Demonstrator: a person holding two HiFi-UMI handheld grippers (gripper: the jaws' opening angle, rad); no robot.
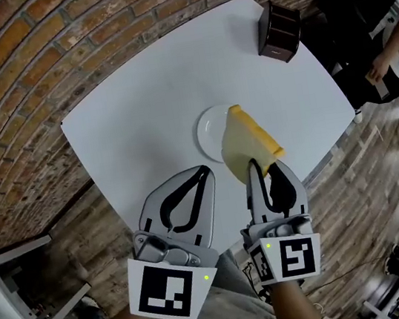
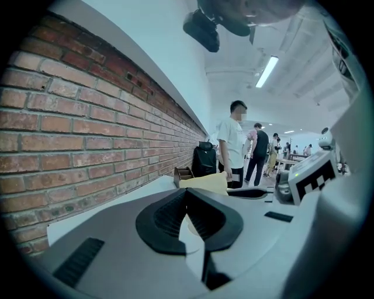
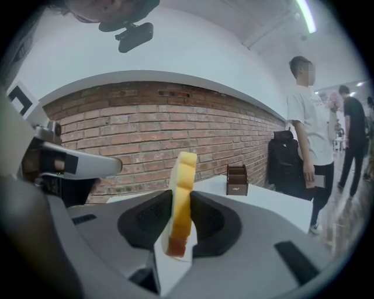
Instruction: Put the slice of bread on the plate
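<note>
- Nearest to me, low in the head view, are the left claw (image 1: 201, 171) and the right claw (image 1: 261, 169), side by side above the near edge of the white square table (image 1: 133, 120).
- My right claw has its jaws partly apart and clamped on the pale slice of bread with a golden-orange crust (image 1: 248, 143).
- From the right gripper view the slice stands on edge between the black pads. It is pinched low down near the browned crust, and most of it rises clear of the jaws.
- From above, the slice hangs over the right side of the round white plate (image 1: 204, 128), which lies near the middle of the table, towards its near right edge. I cannot tell whether the bread touches the plate.
- I judge the slice light, soft and springy. The crumb would dent under a hard squeeze and could tear if twisted.
- The crust edge is the firmest place to hold, which is about where I have it.
- I expect it to flop onto its face once let go, so I want it low over the plate first.
- My left claw is closed tip to tip with nothing between the pads, and it touches neither plate nor bread.
- Well apart from all this, a dark brown wooden box (image 1: 279, 30) sits at the table's far right corner.
</note>
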